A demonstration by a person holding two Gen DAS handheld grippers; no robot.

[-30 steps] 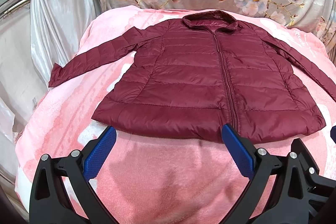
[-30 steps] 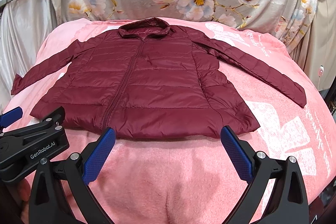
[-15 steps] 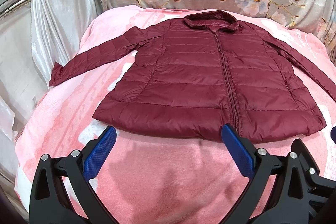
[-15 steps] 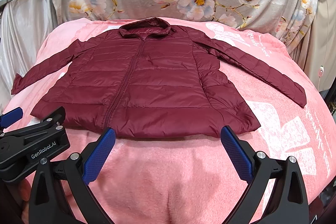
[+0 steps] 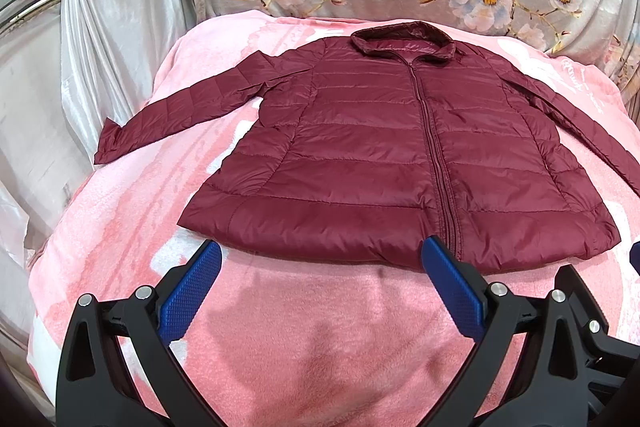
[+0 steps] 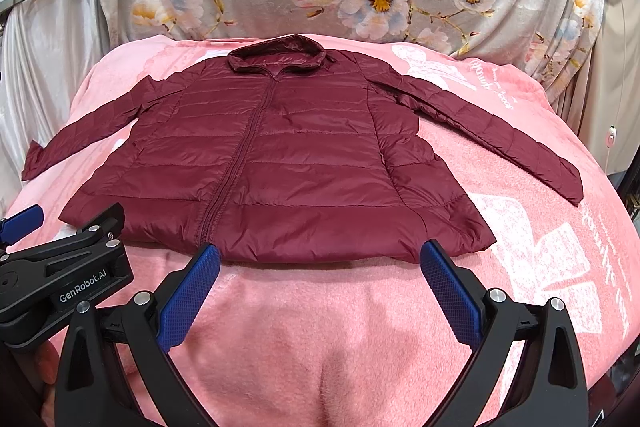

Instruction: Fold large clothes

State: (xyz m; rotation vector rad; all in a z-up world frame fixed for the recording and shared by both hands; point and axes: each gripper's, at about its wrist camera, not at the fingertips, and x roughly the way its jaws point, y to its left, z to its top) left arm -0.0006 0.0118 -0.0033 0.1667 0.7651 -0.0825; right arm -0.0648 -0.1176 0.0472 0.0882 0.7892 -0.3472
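The jacket (image 5: 404,163) lies flat, zipped, sleeves spread on the pink blanket (image 5: 320,347), looking light, puffy and slippery, best pinched at a cuff or hem corner, while the left gripper (image 5: 320,283) and right gripper (image 6: 320,283) hover spread wide, empty.

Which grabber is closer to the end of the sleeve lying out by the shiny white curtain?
Left. The left gripper sits below the dark red puffy jacket's hem on that sleeve cuff's side; the right gripper is farther across.
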